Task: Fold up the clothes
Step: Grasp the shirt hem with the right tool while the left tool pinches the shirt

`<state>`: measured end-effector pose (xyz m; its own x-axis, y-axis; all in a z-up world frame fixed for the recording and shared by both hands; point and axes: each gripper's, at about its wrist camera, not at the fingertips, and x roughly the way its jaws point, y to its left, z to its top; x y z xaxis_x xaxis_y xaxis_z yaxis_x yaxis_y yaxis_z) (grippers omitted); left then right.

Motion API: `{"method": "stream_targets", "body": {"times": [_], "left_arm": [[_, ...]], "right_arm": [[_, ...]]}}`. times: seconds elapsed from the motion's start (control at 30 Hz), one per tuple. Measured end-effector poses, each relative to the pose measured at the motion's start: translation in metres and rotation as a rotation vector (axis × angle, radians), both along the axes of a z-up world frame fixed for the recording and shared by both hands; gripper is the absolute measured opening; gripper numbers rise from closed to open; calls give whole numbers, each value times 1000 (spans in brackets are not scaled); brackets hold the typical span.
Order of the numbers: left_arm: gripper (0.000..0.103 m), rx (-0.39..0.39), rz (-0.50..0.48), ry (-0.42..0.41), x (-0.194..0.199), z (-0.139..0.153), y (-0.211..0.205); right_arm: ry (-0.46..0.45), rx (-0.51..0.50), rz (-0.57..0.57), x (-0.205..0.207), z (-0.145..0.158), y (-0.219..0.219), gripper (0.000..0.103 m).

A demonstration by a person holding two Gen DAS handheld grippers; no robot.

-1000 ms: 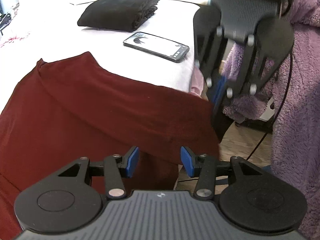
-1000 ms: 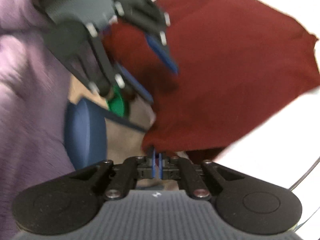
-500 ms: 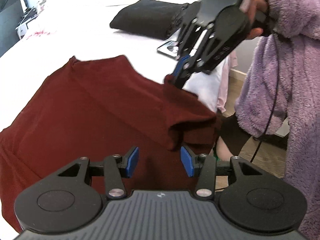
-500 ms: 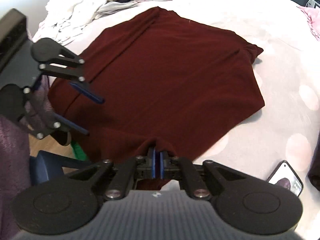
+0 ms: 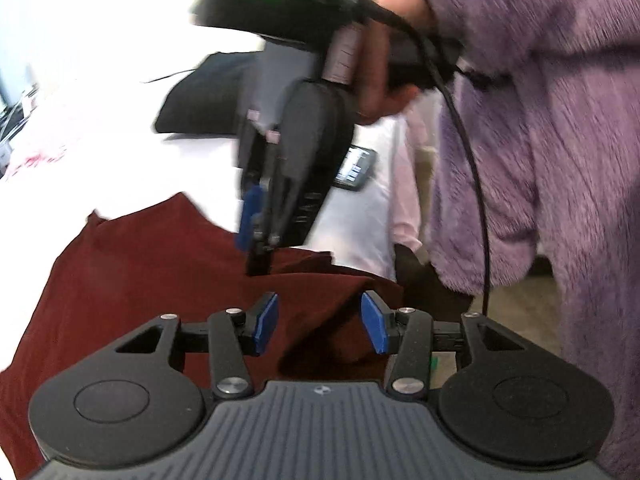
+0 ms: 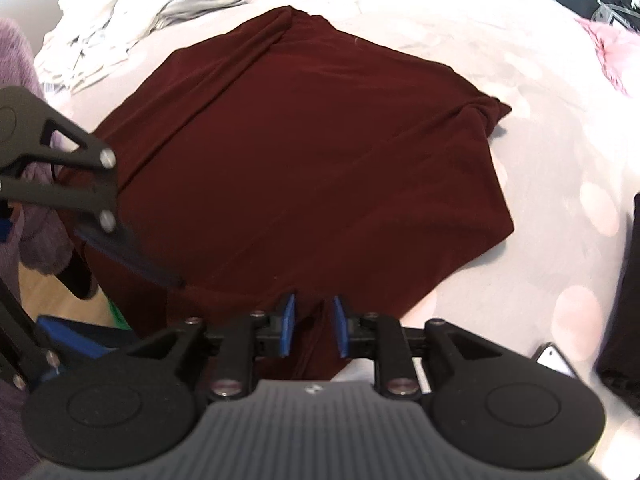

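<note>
Careful: your right tongs (image 6: 311,326) are opening off the maroon garment (image 6: 312,152), left tongs (image 5: 319,328) released; corner may slip off the bed (image 6: 560,200).

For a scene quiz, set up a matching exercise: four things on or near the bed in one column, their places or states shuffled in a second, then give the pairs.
1. dark red knit garment
2. folded black garment
3. black smartphone
4. heap of white unfolded clothes

A. far corner of the bed, beyond the red cloth
B. spread flat mid-bed
C. neat stack behind the phone
D. screen lit, near the bed edge

Pairs: 1-B, 2-C, 3-D, 4-A
</note>
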<state>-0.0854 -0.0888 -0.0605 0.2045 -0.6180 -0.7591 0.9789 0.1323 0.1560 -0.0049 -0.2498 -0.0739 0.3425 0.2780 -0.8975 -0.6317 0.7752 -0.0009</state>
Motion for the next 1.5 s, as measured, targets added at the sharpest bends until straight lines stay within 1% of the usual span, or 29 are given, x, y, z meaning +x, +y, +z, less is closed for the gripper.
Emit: {"method": "stream_targets", "body": {"times": [0.07,0.1,0.13,0.17,0.23,0.3,0.4,0.43,0.63,0.7,0.8,1.0,1.1,1.2,1.33,1.37,1.47,1.5], "left_arm": [[42,27,-8,-20,-2,-6,-7],[32,41,-8,-29,-3,-8,-10],[24,50,-4,-32,-2,-10,-12],[21,56,2,-32,-1,-12,-15],[6,57,15,-26,2,-13,-17],[3,51,44,-14,9,-13,-18],[3,19,111,20,22,-8,-15],[3,3,142,46,29,-6,-13],[2,-104,396,273,78,3,8],[2,-116,463,317,92,0,12],[2,-106,536,337,106,-5,16],[2,-69,587,361,118,-15,14],[2,-63,599,379,123,-19,12],[2,-68,615,399,126,-22,18],[2,-59,623,409,126,-25,21],[2,-56,623,410,126,-25,21],[2,-51,625,406,125,-23,24],[2,-48,623,400,124,-22,24]], "right_arm": [[-13,-26,17,-1,0,5,27],[-18,-37,28,-2,1,7,27],[-24,-48,41,-1,0,10,28],[-32,-61,56,-3,0,13,29],[-52,-90,99,-10,2,18,34],[-70,-116,144,-17,4,22,35],[-86,-140,199,-27,5,27,36],[-94,-144,211,-29,6,28,36],[-139,-153,227,-34,17,26,38],[-137,-138,236,-34,21,24,38],[-140,-119,278,-39,24,24,39],[-125,-106,362,-54,13,38,39],[-164,-117,390,-61,3,46,39],[-220,-148,446,-68,-3,54,38],[-248,-191,516,-76,-12,62,38],[-258,-199,522,-77,-14,63,37],[-260,-240,499,-72,-19,65,19],[-257,-238,493,-70,-18,65,17]]}}
